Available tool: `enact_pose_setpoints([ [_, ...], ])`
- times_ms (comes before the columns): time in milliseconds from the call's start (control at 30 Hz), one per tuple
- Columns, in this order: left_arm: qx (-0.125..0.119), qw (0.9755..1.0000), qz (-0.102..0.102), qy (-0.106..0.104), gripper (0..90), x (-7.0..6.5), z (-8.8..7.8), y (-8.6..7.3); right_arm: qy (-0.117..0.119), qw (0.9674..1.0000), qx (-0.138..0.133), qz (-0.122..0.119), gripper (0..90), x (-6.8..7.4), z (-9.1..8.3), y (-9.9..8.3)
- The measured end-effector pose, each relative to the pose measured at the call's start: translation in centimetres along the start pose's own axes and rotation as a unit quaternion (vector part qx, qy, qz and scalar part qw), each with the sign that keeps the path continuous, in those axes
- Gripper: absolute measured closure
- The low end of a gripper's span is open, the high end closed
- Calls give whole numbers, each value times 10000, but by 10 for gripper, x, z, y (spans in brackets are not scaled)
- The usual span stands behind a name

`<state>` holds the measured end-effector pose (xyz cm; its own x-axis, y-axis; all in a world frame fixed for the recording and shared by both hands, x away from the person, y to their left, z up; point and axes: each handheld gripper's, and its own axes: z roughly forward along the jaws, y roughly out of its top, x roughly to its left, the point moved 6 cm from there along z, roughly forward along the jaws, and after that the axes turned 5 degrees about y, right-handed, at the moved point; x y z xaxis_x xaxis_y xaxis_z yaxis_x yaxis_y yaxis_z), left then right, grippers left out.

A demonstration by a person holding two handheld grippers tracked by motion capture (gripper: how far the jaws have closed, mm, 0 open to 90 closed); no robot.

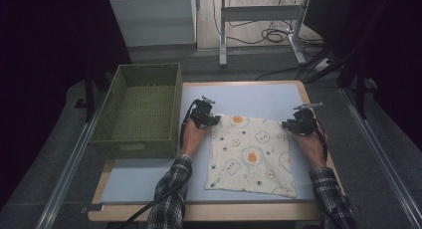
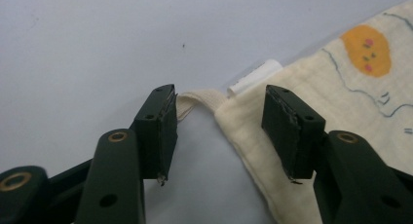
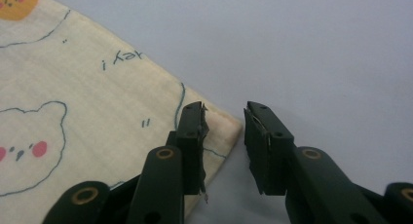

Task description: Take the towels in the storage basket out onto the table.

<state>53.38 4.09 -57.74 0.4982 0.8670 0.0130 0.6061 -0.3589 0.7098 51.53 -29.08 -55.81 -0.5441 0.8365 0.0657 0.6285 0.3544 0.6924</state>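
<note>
A cream cloth [image 1: 249, 157] printed with fried eggs and bears lies flat on the pale blue table top [image 1: 249, 94]. My left gripper [image 1: 215, 120] is at the cloth's far left corner. In the left gripper view its jaws [image 2: 219, 100] stand open astride that corner of the cloth [image 2: 341, 102], where a small fabric loop [image 2: 192, 100] and a white label [image 2: 255, 75] stick out. My right gripper [image 1: 287, 124] is at the far right corner. Its jaws [image 3: 225, 112] stand open with the corner tip of the cloth [image 3: 73, 112] between them, the left jaw over the fabric.
A green woven basket [image 1: 134, 145], empty, stands at the table's left edge, close beside my left hand. Behind the table are a desk's metal legs [image 1: 223, 35] and cables [image 1: 273, 36] on the floor. Bare table top lies beyond the cloth and in front of it.
</note>
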Motion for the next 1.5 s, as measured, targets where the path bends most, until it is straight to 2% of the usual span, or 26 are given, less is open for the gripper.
enact_pose_setpoints([
  [100, -23, 9998, -138, -109, 563, -1, 1, 0, 49, 10000, 29, 33, 783, 0, 0, 0],
  [133, -23, 9998, -176, -121, 638, -1, 0, -1, 97, 9999, 31, 42, 831, 1, 0, 0],
  [233, -16, 9988, -265, -412, 832, -4, -2, -2, 77, 9999, 65, 5, 868, 5, 0, 0],
  [300, 30, 9986, -269, -461, 876, -5, -3, -2, 15, 9999, 106, -61, 876, 6, 0, 1],
  [333, 36, 9988, -209, -432, 883, -4, -4, -1, -37, 9999, 118, -112, 877, 6, 0, 3],
  [400, -107, 9995, -164, -240, 887, -2, -6, 2, -54, 9999, 70, -115, 878, 5, -2, 7],
  [467, -231, 9993, -237, -181, 889, 0, -9, 5, -151, 9998, 28, -110, 879, 1, -5, 13],
  [600, -465, 9988, -142, 76, 891, 5, -17, 20, -335, 9992, -21, -229, 880, -3, -9, 29],
  [633, -541, 9984, -150, 78, 890, 6, -23, 26, -365, 9990, -89, -248, 880, -3, -12, 33],
  [700, -566, 9982, -182, 6, 888, 6, -30, 31, -355, 9989, -276, -135, 879, -3, -21, 45],
  [767, -570, 9983, -81, 63, 888, 3, -37, 30, -318, 9987, -336, -197, 879, 1, -29, 48],
  [833, -582, 9983, -19, 74, 888, 0, -42, 25, -294, 9987, -312, -278, 879, 4, -32, 43],
  [933, -552, 9985, 23, -2, 884, -8, -46, 12, -186, 9988, -367, -250, 878, 8, -41, 30],
  [967, -552, 9985, 23, -2, 885, -8, -46, 12, -186, 9988, -367, -250, 878, 8, -41, 30],
  [1000, -523, 9985, 173, 16, 885, -16, -50, 3, -141, 9988, -375, -278, 877, 9, -47, 21],
  [1033, -523, 9985, 173, 16, 884, -16, -50, 3, -141, 9988, -375, -278, 877, 9, -47, 21],
  [1167, -600, 9976, 335, 25, 885, -30, -61, -8, -83, 9985, -334, -422, 876, 15, -59, 9],
  [1300, -575, 9975, 393, -141, 882, -40, -70, -20, 17, 9983, -392, -427, 877, 23, -68, -1],
  [1500, -686, 9961, 385, -392, 882, -48, -88, -39, 247, 9974, -423, -530, 878, 39, -82, -25],
])
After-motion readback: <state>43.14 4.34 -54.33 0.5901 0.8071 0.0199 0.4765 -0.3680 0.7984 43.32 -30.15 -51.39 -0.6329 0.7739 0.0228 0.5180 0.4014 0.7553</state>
